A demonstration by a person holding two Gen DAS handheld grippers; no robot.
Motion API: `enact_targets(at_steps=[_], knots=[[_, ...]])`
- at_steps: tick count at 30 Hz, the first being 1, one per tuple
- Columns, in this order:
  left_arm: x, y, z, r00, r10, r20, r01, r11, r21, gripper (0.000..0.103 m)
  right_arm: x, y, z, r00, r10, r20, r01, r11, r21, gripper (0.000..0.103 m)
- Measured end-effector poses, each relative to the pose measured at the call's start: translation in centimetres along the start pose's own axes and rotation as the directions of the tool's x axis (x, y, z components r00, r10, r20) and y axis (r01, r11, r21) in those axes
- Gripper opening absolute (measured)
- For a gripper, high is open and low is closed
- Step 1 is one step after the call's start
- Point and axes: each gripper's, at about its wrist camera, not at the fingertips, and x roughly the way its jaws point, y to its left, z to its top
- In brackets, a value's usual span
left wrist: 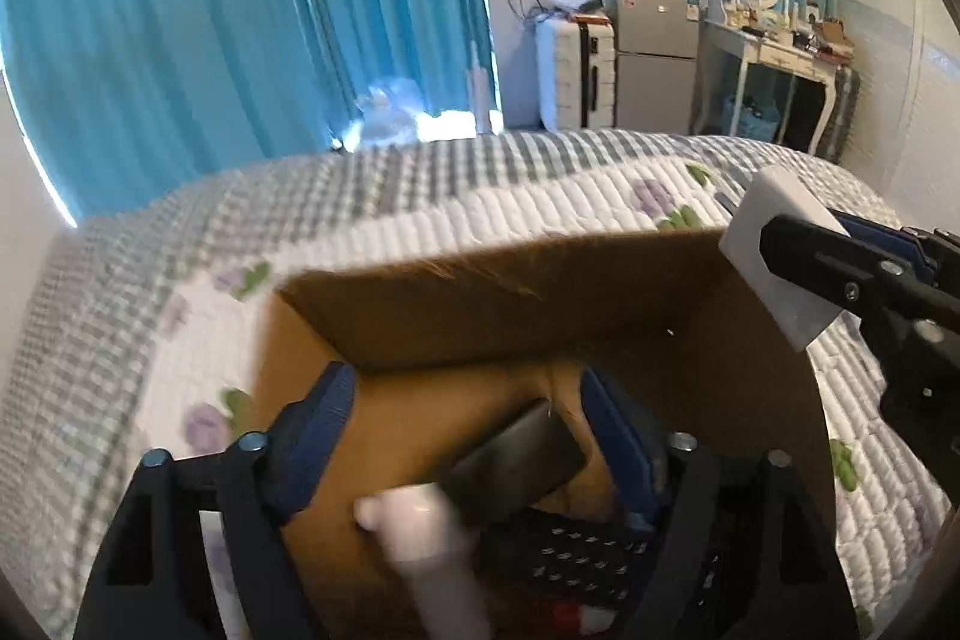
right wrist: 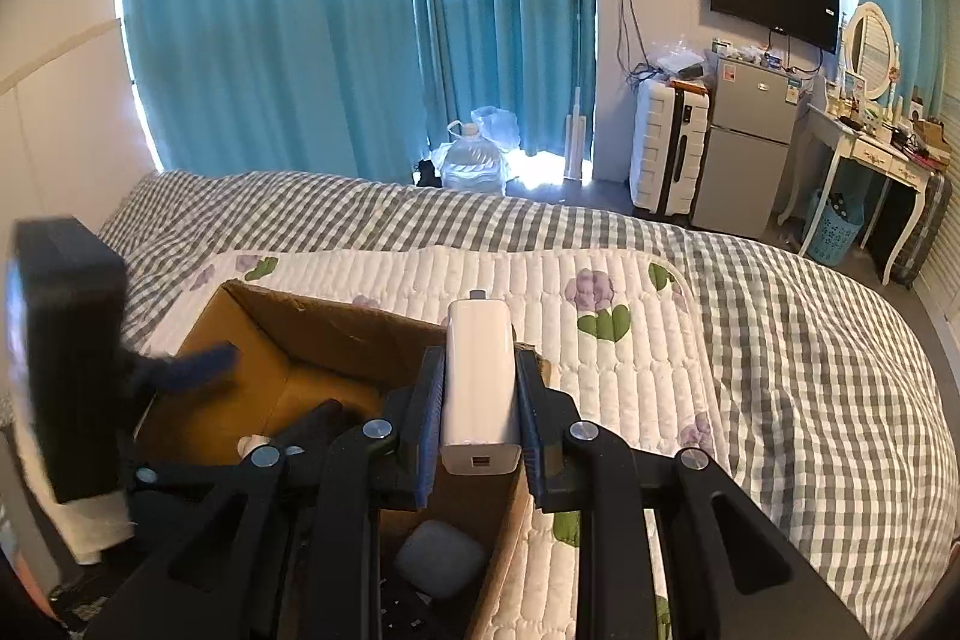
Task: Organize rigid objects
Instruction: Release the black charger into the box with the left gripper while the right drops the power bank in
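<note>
Right tongs (right wrist: 480, 436) clamping white charger (right wrist: 480, 388), left tongs (left wrist: 468, 436) spread, box (left wrist: 540, 304) contents blurred, perhaps bottle (left wrist: 432, 550).

Your way into the cardboard box (right wrist: 336, 334) is open at its far end; the left gripper (left wrist: 465, 445) crowds the near part.

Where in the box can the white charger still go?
The far end of the cardboard box, by its back wall, shows bare floor. The near end is crowded: white bottle, black items, gray case. Right gripper holds the white charger.
</note>
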Motion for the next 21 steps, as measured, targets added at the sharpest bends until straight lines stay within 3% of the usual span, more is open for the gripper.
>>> enact_targets(at_steps=[5, 11, 12, 15, 18, 21], knots=[[-1.8, 1.5, 0.4, 0.999, 0.037, 0.025, -0.037, 0.999, 0.003, 0.08, 0.2, 0.2, 0.4, 1.0, -0.005, -0.007, 0.005, 1.0, 0.006, 0.022], [-2.1, 3.6, -0.2, 0.998, 0.035, 0.045, -0.033, 0.999, -0.044, 0.08, 2.5, 0.0, -0.1, 0.999, 0.022, -0.047, -0.02, 0.999, 0.045, 0.022], [-2.2, 3.9, -0.2, 0.998, 0.036, 0.054, -0.033, 0.998, -0.052, 0.08, 2.9, 0.0, -0.3, 0.998, 0.03, -0.054, -0.027, 0.998, 0.051, 0.025], [-2.8, 4.6, -0.4, 0.997, 0.024, 0.076, -0.019, 0.997, -0.074, 0.08, 2.7, -0.1, -0.4, 0.999, 0.025, -0.044, -0.023, 0.998, 0.065, 0.063], [-4.1, 5.3, -0.5, 0.997, 0.014, 0.073, -0.006, 0.995, -0.099, 0.083, 1.0, -0.1, -0.3, 0.999, 0.018, -0.029, -0.015, 0.997, 0.08, 0.065], [-6.9, 6.0, -0.9, 0.996, 0.011, 0.088, 0.0, 0.993, -0.117, 0.093, -1.6, 0.0, -0.2, 0.999, -0.004, -0.034, 0.007, 0.996, 0.094, 0.07]])
